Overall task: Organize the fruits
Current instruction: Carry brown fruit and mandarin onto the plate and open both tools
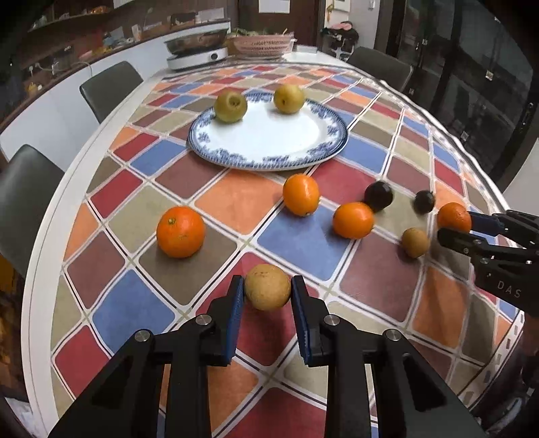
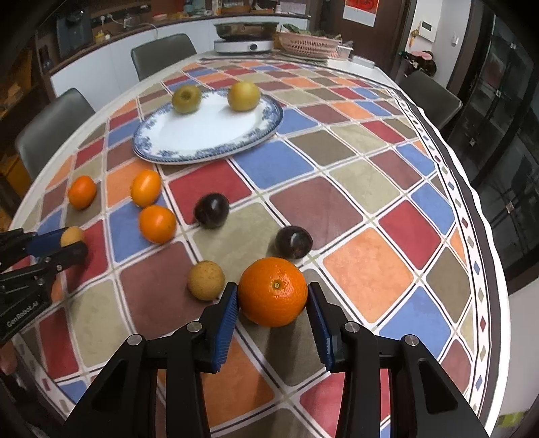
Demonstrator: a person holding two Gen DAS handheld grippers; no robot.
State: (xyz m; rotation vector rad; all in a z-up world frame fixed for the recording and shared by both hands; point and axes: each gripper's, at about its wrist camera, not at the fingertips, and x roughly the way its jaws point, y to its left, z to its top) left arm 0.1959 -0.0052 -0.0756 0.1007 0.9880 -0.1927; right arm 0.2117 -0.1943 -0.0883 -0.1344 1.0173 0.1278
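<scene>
Left gripper [image 1: 267,293] closed on a small tan round fruit [image 1: 267,286] — blue pads touching both its sides, fruit low over the counter [image 1: 235,198]; whether it is lifted clear I cannot tell. Right gripper [image 2: 273,296] clamped likewise on a large orange [image 2: 273,291], stem end facing up toward the camera.

Just left of the right gripper lies a second tan fruit [image 2: 206,280], loose. Beyond it, two dark plums [image 2: 211,210], apart from each other. Three more oranges [image 2: 157,224] sit loose in the left half of the counter, one of them elongated, its long axis pointing roughly toward the plate.

Key relation: the blue-rimmed plate [image 1: 323,148] lies straight ahead of both grippers, further along the counter, with open plate surface facing them. Two yellow-green apples [image 1: 230,106] already rest at its far edge. Judged from the left wrist view, the left gripper has the more direct line; the right must pass over the plums.

Writing: "DAS" on the right gripper's body, "GenRobot.AI" on the left's. Far end of counter — an induction hob with a steel pan [image 2: 247,30] and a pink basket [image 2: 308,43].
</scene>
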